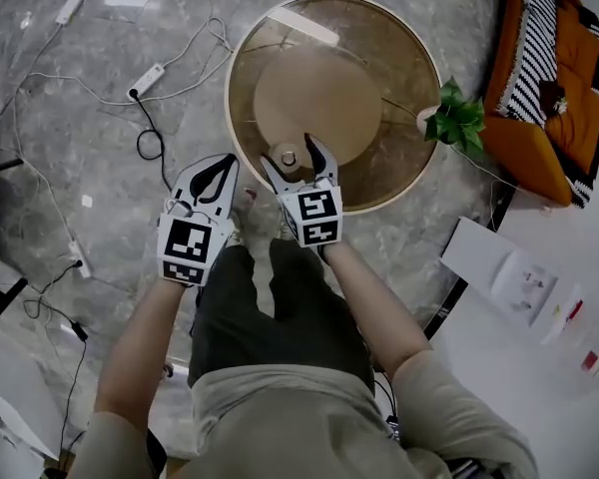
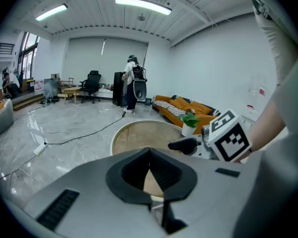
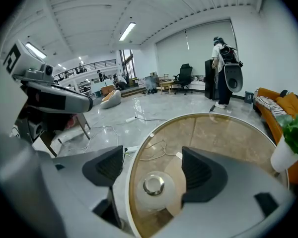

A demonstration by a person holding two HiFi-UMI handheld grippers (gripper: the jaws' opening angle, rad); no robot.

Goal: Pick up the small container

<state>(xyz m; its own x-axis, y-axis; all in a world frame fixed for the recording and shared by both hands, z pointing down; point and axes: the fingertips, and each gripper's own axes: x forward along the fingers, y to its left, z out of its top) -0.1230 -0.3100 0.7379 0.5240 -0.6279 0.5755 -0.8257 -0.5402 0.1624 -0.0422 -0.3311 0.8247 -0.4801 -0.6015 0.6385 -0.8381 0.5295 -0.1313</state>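
The small container (image 1: 288, 159), a low white round pot with a shiny metal top, sits on the round glass table (image 1: 232, 68) close to its near edge. My right gripper (image 1: 289, 148) reaches over that edge. In the right gripper view the container (image 3: 153, 186) lies between the right gripper's (image 3: 153, 165) widely spread jaws, and neither pad touches it. My left gripper (image 1: 223, 162) hangs over the floor just left of the table. In the left gripper view the left gripper's (image 2: 149, 155) jaw tips meet with nothing between them.
A potted plant (image 1: 457, 120) stands on the table's right rim. An orange sofa (image 1: 549, 78) is at the far right and a white desk (image 1: 539, 297) at the lower right. Power strips and cables (image 1: 145, 80) lie on the marble floor. A person (image 2: 132, 83) stands far off.
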